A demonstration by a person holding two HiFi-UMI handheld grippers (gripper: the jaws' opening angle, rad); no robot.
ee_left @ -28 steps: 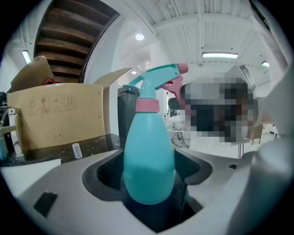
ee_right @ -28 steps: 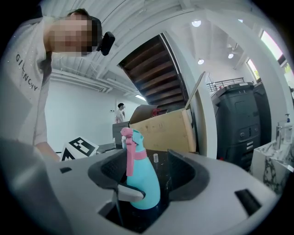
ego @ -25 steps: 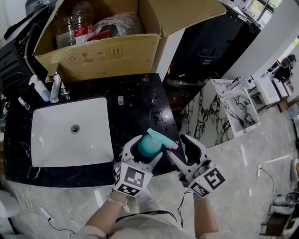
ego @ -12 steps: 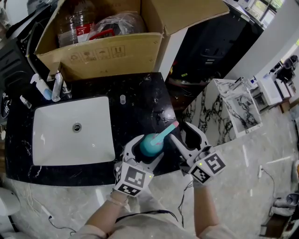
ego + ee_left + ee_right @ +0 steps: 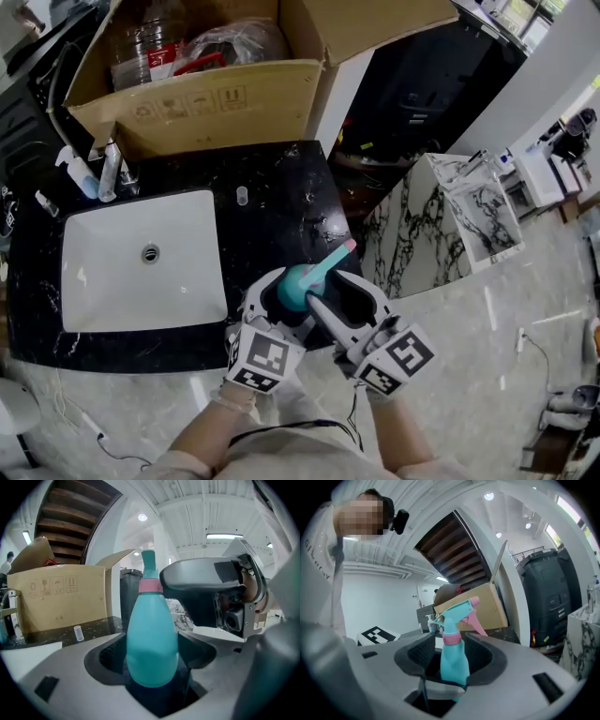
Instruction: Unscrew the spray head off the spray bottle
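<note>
A teal spray bottle with a pink collar and a teal spray head is held in the air over the counter's front edge. My left gripper is shut on its body, which sits deep between the jaws in the left gripper view. My right gripper comes in from the right, and its jaws are closing. In the right gripper view the bottle's neck and pink collar stand between them, with some gap left at the collar. The pink trigger points away.
The black stone counter holds a white sink, a tap with a soap bottle and a small clear vial. An open cardboard box stands behind. A marble-patterned unit stands at the right.
The right gripper has swung in toward the bottle, and its jaws have narrowed around the neck. The spray head has turned from pointing right to pointing up and right. The left gripper holds still.
</note>
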